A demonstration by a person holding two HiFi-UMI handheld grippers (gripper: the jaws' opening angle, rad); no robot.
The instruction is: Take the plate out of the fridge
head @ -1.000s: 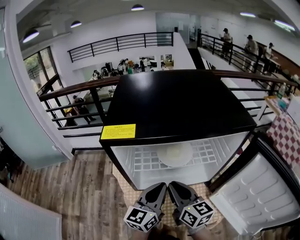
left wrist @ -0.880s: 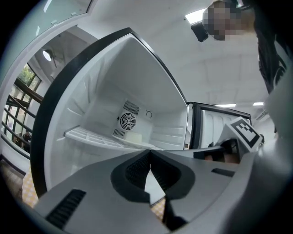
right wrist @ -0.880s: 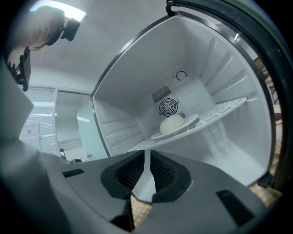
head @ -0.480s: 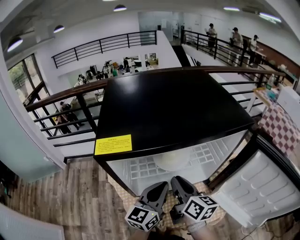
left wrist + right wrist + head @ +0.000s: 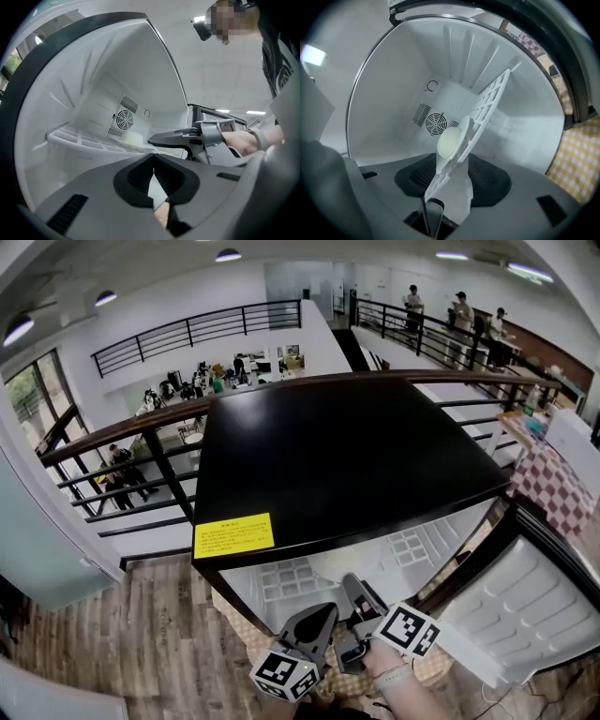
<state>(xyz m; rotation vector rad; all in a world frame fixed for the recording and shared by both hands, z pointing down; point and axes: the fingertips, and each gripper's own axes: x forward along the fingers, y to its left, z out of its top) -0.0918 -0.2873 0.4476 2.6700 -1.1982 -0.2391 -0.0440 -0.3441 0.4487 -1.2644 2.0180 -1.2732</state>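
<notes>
Pale plate (image 5: 450, 140) flat on the white wire shelf (image 5: 487, 101) inside the fridge (image 5: 347, 456), toward the back wall, just in front of the round fan vent (image 5: 436, 123). Seen nearly edge-on from both claws. In the right gripper view, tilted steeply together with the shelf, rim line running from lower left to upper right.

A second ago plain to see from the head view; now almost hidden beneath the black fridge top. Right claw (image 5: 352, 589) pushed forward since then — tips reaching into the opening — and rolled onto its side, marker cube turned outward. Jaws wide, shelf edge showing in the gap between them, well short of the plate. Right hand (image 5: 394, 673) and forearm stretched toward the opening.

Left claw (image 5: 317, 617) lower and outside the fridge, pointing in — pinched to a sliver, nothing in it. Door (image 5: 534, 615) swung open on the right.
</notes>
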